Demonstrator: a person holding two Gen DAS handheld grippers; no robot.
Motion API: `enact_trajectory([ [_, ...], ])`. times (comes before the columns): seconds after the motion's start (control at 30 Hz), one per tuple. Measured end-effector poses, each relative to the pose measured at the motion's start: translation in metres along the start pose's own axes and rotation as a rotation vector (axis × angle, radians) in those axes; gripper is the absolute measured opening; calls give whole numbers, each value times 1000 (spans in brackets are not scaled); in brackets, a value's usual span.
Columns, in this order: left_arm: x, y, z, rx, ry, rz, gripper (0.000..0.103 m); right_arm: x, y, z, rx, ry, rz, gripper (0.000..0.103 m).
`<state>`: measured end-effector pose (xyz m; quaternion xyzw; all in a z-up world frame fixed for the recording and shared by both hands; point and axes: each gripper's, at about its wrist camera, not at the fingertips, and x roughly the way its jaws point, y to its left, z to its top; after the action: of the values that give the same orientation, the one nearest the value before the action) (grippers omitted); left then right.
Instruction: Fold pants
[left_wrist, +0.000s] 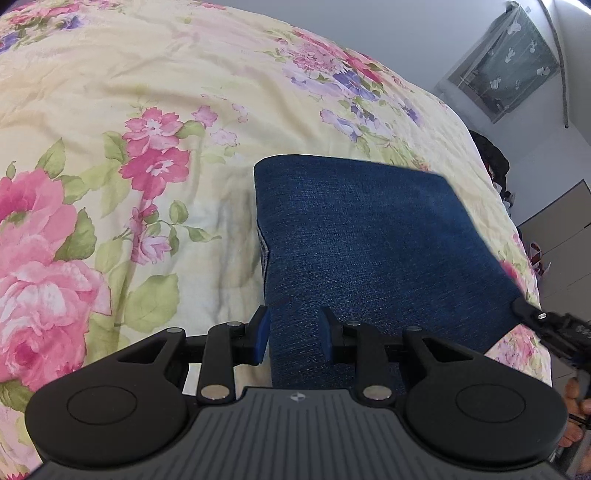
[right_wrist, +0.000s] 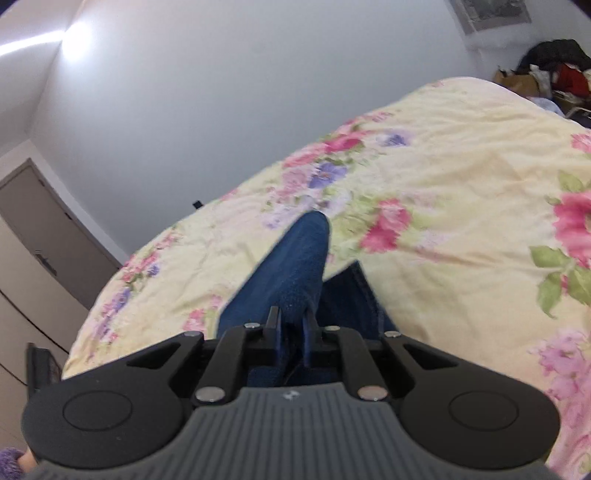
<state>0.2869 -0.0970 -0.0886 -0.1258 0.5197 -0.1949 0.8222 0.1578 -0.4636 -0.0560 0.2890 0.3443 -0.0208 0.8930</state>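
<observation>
Right tongs (right_wrist: 291, 328) are clenched on a bunched corner of the pants (left_wrist: 369, 240) near the bed's (left_wrist: 110, 92) edge, left tongs (left_wrist: 293, 332) released above the folded denim's side, so carry that corner over evenly, keeping edges aligned.

The left claw (left_wrist: 293, 334) points steeply down over the near end of the pants (left_wrist: 369, 236), its blue pads parted, with the left pad just off the fabric's left edge and the right pad above the cloth. The right claw (right_wrist: 293, 334) tilts down less steeply, its pads pinched on a raised fold of the pants. In the left wrist view it shows at the pants' right corner, with fingers (left_wrist: 576, 402) behind it.
</observation>
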Motion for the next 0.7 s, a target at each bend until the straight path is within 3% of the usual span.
enact_trajectory([
  [0.07, 7, 1, -3, -3, 15, 5, 31, 26, -35, -17, 68, 67, -89, 5],
  [0.17, 10, 1, -5, 18, 8, 13, 31, 42, -61, -35, 121, 68, -93, 5],
  [0.3, 7, 3, 6, 36, -36, 23, 31, 38, -47, -31, 8, 67, -125, 11],
  [0.43, 7, 0, 27, 80, -96, 24, 31, 15, -21, -20, -168, -4, -193, 17],
  [0.57, 26, -12, 50, 130, -114, 51, 31, 18, 6, -4, -267, -49, -120, 16],
  [0.7, 51, -27, 64, 229, -145, 91, 31, 58, 30, 5, -356, -62, -100, 13],
])
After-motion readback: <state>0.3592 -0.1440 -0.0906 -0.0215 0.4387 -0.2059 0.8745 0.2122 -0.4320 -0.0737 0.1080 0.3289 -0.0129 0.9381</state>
